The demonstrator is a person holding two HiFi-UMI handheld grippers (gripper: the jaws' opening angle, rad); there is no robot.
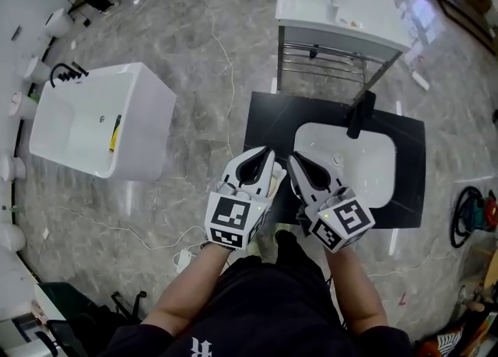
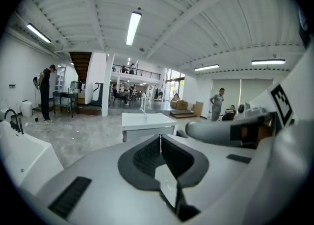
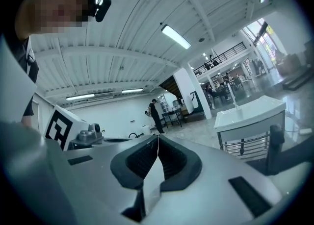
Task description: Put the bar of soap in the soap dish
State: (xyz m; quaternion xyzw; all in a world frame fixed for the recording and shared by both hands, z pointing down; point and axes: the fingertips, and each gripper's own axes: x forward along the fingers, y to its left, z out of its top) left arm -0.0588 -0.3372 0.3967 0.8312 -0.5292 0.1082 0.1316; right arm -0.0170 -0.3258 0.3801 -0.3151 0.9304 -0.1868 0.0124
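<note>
Marble-look floor (image 1: 202, 29) all round, and the biggest piece on it is one white bathtub (image 1: 144, 118) out at 9 o'clock. Centre stage, the black desk (image 1: 268, 122), with one white sink (image 1: 366, 173) sunk into it and one black faucet (image 1: 359, 114) standing at the sink's 12 o'clock edge. Beyond the desk, at 12 o'clock, a second white basin (image 1: 311, 1) sits on a metal rack (image 1: 327, 60). So that's two basins and one tub. One thin white cable (image 1: 226, 75) trails across the floor between tub and desk, and a coil of hose (image 1: 467, 214) lies at 3 o'clock by the frame edge.

Two tongs, held side by side right over the desk's near edge, and they block most of its left half. The left tongs (image 1: 267, 153) are closed tight, nothing between the pads. The right tongs (image 1: 296, 159) are closed too, and empty.

A pale cream patch (image 1: 275, 183) peeks out in the gap between the two tongs, over the desk's left part at 6 o'clock from the faucet. Whether that is the soap or its dish, I cannot tell; the tongs cover the rest.
</note>
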